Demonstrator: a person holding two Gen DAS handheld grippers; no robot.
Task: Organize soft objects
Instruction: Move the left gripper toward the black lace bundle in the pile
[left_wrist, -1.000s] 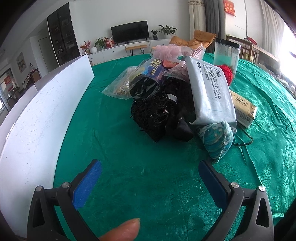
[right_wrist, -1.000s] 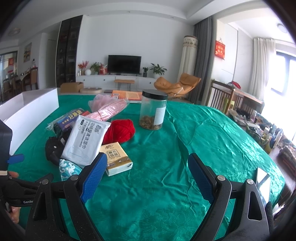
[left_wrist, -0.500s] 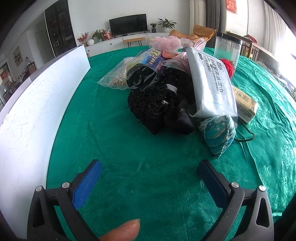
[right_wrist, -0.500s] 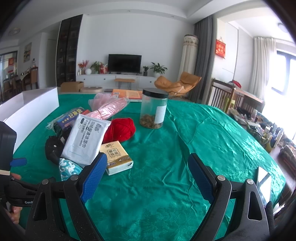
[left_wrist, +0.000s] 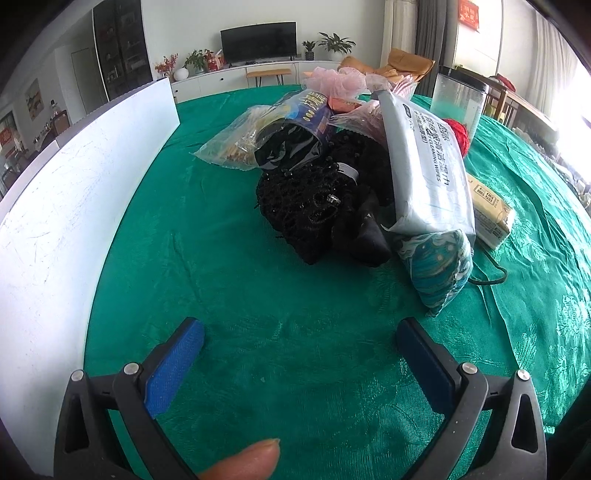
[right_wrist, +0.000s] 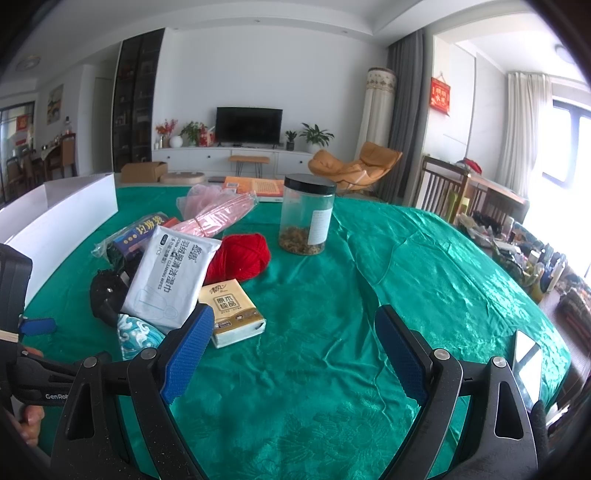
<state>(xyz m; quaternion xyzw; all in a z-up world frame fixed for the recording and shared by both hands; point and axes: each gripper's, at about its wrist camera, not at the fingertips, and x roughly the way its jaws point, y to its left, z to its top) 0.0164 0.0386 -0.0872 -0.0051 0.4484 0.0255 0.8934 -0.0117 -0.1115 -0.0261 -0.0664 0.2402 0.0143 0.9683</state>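
The left gripper (left_wrist: 300, 341) hangs wide apart, empty, over the surface (left_wrist: 295, 369), the black lace bundle (left_wrist: 314, 206) just ahead. The right gripper (right_wrist: 294, 328) is equally wide, with the tissue pack (right_wrist: 232, 312) by its left finger, possibly touching.

Your right tool (right_wrist: 293, 334) hangs wide open above the worktop (right_wrist: 406, 266), beside the tissue pack (right_wrist: 232, 312), wipes (right_wrist: 171, 277) and yarn (right_wrist: 240, 258).

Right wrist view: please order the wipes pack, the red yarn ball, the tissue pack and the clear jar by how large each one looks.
1. wipes pack
2. clear jar, though it stands farther away
3. and 4. red yarn ball and tissue pack look alike. The tissue pack is nearer, so I cannot rank them.
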